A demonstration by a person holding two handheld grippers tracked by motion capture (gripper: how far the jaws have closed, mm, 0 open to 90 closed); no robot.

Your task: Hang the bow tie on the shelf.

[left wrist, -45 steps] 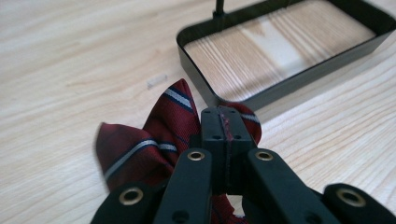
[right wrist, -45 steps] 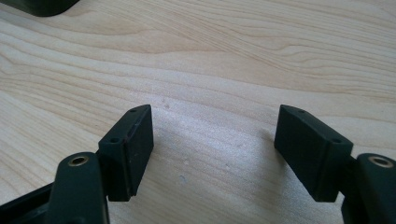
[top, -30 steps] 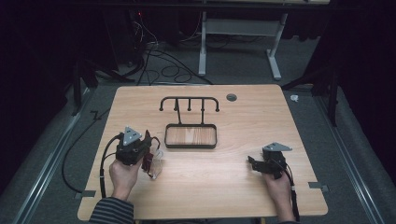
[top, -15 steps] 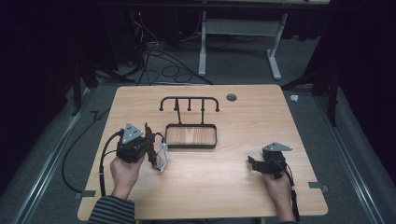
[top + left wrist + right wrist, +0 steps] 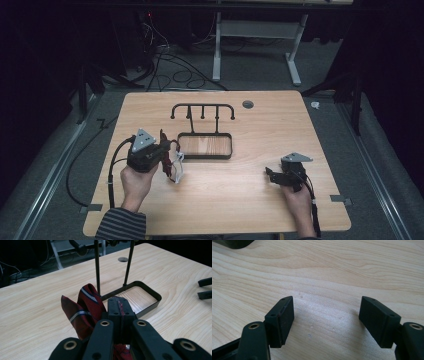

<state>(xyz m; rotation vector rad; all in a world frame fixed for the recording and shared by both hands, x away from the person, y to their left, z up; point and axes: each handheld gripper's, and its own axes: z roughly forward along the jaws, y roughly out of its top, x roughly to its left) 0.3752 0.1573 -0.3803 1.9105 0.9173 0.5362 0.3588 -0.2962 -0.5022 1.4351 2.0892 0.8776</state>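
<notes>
Your left gripper has the red striped tie clamped tight between its jaws, and compared with a second ago it has come up off the table and drifted closer to the black hanger stand. The tie now hangs in a loose loop just left of the stand's tray, where earlier it sat lower and further back from it. From the left gripper view the stand's two upright rods rise straight ahead of the cloth, so you look lined up for the hooks; the lift reads as the carry getting under way, not the hanging itself. Your right gripper hasn't budged: it rests well to the right of the stand, near the table's front edge, jaws spread wide with nothing but bare wood between them.
</notes>
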